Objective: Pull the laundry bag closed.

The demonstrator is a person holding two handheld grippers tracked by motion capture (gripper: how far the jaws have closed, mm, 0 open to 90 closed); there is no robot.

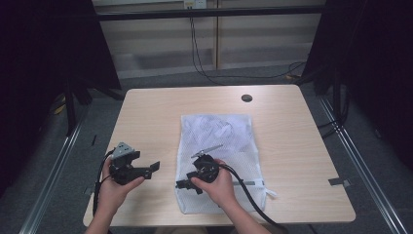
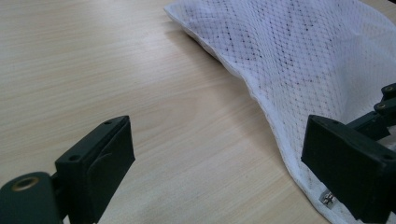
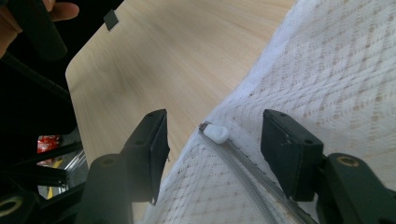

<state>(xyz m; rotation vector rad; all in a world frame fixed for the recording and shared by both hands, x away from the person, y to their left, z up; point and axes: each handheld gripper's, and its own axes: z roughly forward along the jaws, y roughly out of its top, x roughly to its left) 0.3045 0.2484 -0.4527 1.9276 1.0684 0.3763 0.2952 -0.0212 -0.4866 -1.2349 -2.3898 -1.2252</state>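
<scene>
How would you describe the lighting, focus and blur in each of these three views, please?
High view: the table is evenly lit and sharp, its surroundings nearly black. Left gripper view: soft glare on the wood, the mesh bag crisp, the left tool in the near foreground slightly soft. Right gripper view: the wood looks smeared, the zipper pull is reasonably sharp between the jaws of the right tool.

- The mesh bag [image 1: 221,146] has its near middle hidden under the right hand [image 1: 218,184] in the high view.
- In the left tool view the bag runs off the edge at 3 o'clock.
- The zipper [image 3: 252,175] is cut off at 5 o'clock in the right tool view.
- The small dark disc [image 1: 247,98] at the bench's [image 1: 151,117] 12 o'clock edge is too small to identify.
</scene>
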